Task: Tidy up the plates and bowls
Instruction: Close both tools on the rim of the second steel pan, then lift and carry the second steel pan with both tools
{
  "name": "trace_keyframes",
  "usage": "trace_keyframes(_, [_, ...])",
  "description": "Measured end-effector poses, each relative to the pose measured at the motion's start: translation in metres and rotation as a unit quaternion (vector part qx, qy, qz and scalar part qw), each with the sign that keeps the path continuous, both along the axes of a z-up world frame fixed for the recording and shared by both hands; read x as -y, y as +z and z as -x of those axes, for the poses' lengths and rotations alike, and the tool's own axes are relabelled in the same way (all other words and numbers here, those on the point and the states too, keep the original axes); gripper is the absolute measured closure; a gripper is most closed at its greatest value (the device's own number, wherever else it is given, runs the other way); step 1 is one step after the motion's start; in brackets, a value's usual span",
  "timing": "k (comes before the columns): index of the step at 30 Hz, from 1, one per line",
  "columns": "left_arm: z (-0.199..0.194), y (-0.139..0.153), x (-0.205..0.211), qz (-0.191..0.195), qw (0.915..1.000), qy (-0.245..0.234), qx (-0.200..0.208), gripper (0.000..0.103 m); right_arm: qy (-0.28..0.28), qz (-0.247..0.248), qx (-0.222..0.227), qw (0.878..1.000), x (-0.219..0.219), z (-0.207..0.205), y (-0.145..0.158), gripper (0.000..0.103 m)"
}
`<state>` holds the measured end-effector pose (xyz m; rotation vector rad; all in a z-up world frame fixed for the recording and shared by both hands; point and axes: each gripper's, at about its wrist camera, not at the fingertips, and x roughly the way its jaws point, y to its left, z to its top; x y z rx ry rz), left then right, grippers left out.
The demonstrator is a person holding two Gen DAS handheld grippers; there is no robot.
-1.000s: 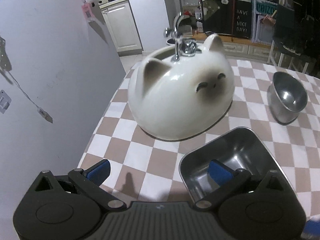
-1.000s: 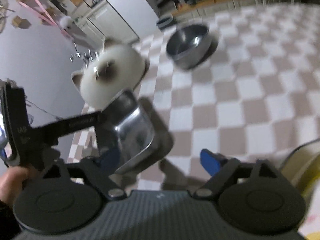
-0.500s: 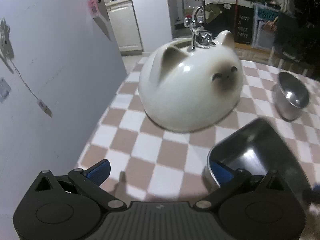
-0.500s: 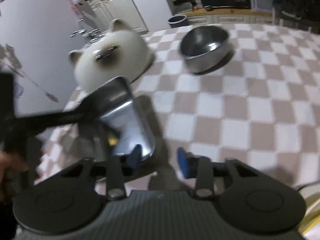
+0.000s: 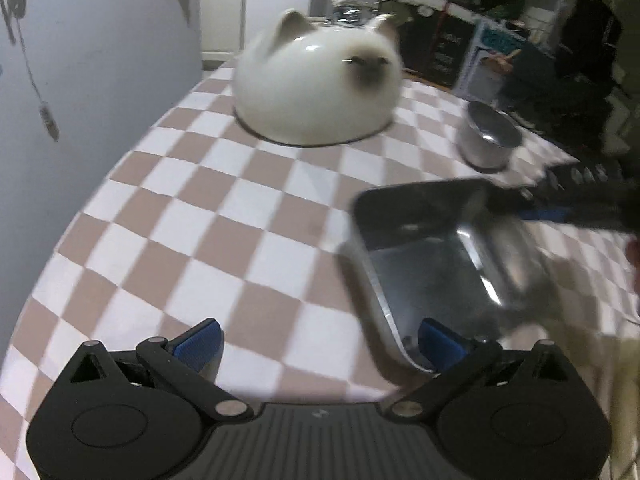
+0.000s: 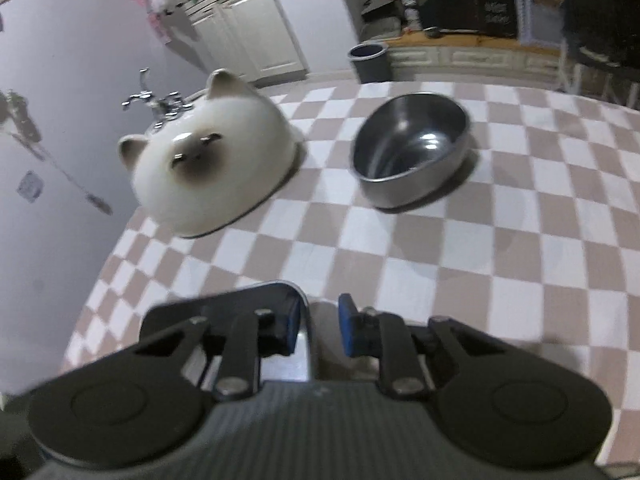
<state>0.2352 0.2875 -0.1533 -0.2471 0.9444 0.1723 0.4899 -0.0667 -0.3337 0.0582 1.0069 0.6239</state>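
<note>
A rectangular steel tray (image 5: 432, 268) lies on the checkered tablecloth (image 5: 240, 220). My left gripper (image 5: 320, 344) is open wide; its right pad (image 5: 440, 346) sits just inside the tray's near rim and its left pad is over bare cloth. At the tray's far corner my right gripper (image 6: 319, 328) is closing its jaws, with the tray (image 6: 240, 300) rim between the pads and a gap still showing on the outer side. A round steel bowl (image 6: 412, 148) stands upright farther back. A white cat-shaped bowl (image 6: 216, 176) lies upside down to its left.
A chrome faucet (image 6: 156, 104) rises behind the cat-shaped bowl. A grey wall (image 5: 80, 120) runs close along the table's left edge. A dark bin (image 6: 368, 60) stands on the floor beyond the table. Something pale and blurred lies at the right edge (image 5: 600, 360).
The right jaws have narrowed from wide open and now straddle the tray's rim. The left gripper has pulled back from the cat-shaped bowl and stays open; the tray sits further right in its view.
</note>
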Motion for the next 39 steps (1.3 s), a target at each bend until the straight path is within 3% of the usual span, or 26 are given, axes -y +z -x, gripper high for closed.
trace_keyframes(5, [0.006, 0.010, -0.003, 0.053, 0.9979, 0.005, 0.037, 0.008, 0.022, -0.019, -0.004, 1.000, 0.012, 0.007, 0.006, 0.076])
trace_keyframes(9, [0.001, 0.015, -0.010, 0.131, 0.9891, 0.038, 0.058, 0.031, 0.038, -0.021, -0.017, 0.999, 0.016, 0.012, 0.002, 0.078])
trace_keyframes(11, [0.001, 0.014, -0.011, 0.160, 0.9842, 0.056, 0.053, 0.048, 0.048, -0.020, -0.019, 0.998, 0.015, 0.016, 0.000, 0.083])
trace_keyframes(15, [0.002, 0.011, -0.011, 0.190, 0.9777, 0.082, 0.037, 0.062, 0.060, -0.016, -0.015, 0.998, 0.014, 0.020, 0.000, 0.086])
trace_keyframes(20, [0.002, 0.014, -0.012, 0.181, 0.9776, 0.104, 0.026, 0.078, 0.074, -0.001, -0.016, 0.997, 0.012, 0.020, 0.000, 0.087])
trace_keyframes(23, [0.003, 0.021, -0.011, 0.157, 0.9810, 0.109, 0.032, 0.084, 0.084, 0.000, -0.018, 0.996, 0.017, 0.024, 0.002, 0.096])
trace_keyframes(32, [0.021, 0.066, 0.022, 0.134, 0.9864, 0.066, 0.069, 0.088, 0.078, -0.020, 0.015, 0.997, 0.060, 0.052, 0.037, 0.099])
trace_keyframes(39, [0.038, 0.112, 0.071, 0.133, 0.9848, 0.022, 0.109, 0.088, 0.048, -0.050, 0.052, 0.996, 0.122, 0.082, 0.088, 0.099])
